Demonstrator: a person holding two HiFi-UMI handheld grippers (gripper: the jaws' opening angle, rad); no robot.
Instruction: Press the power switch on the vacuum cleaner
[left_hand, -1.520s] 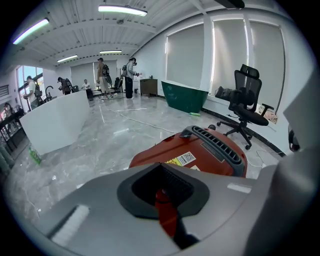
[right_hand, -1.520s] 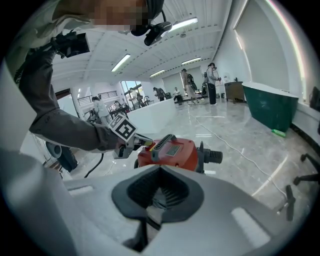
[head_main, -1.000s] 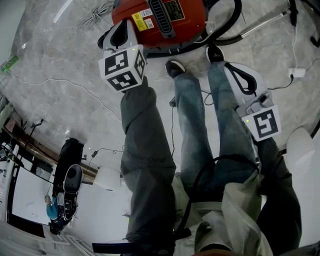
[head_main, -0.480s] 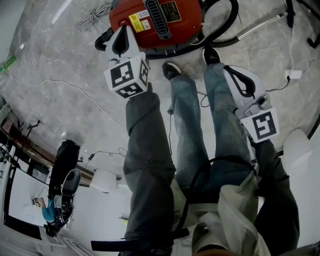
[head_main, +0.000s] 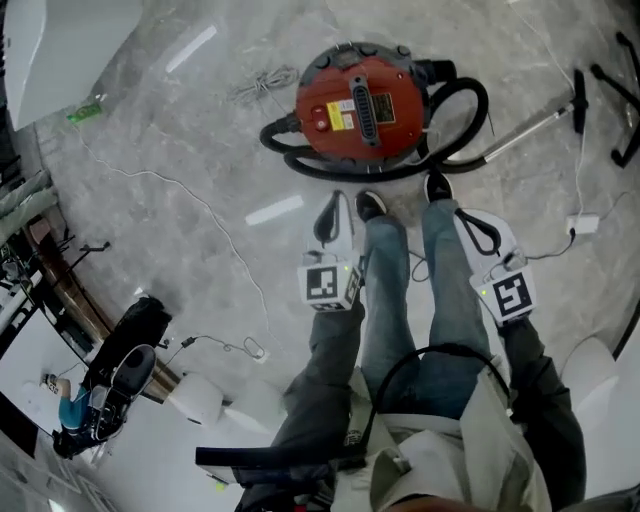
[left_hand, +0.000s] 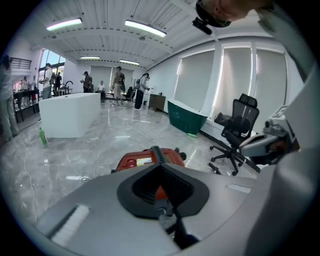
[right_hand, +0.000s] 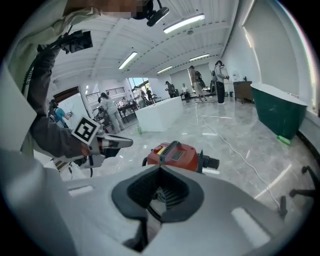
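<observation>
Pulled back from the round, glossy red vacuum cleaner (head_main: 365, 105), the left gripper (head_main: 335, 198) and right gripper (head_main: 462, 213) have their ribbed jaws closed on nothing.

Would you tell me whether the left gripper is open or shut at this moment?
Shut: the left gripper has its fingers meeting at the tips, with nothing between them; the vacuum cleaner sits beyond, untouched.
</observation>
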